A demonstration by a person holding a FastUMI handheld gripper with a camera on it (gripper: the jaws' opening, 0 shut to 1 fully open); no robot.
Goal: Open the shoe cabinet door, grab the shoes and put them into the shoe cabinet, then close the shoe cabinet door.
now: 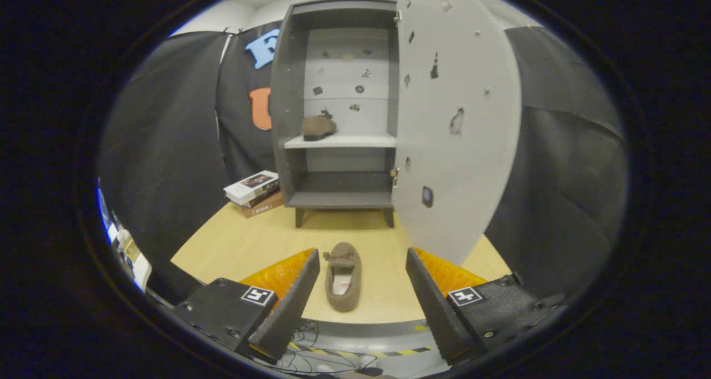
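While the gripper (pixel 362 279) is held with fingers wide apart and empty, the brown fabric slipper (pixel 343 276) is seen lying between them on the near wooden table (pixel 233 245); a loose grasp risks dropping it, and the open grey cabinet door (pixel 458 123), far right, could be clipped.

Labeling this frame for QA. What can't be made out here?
- Cabinet right side, gripper view: the open door hides it.
- Shoe on the shelf: too small to tell its detail or heel.
- Books left of the cabinet: covers too small to read.
- Shoe on the table: lies between the open fingers of the gripper, untouched; its sole is hidden underneath.
- Dark marks on the door: too blurred to identify.
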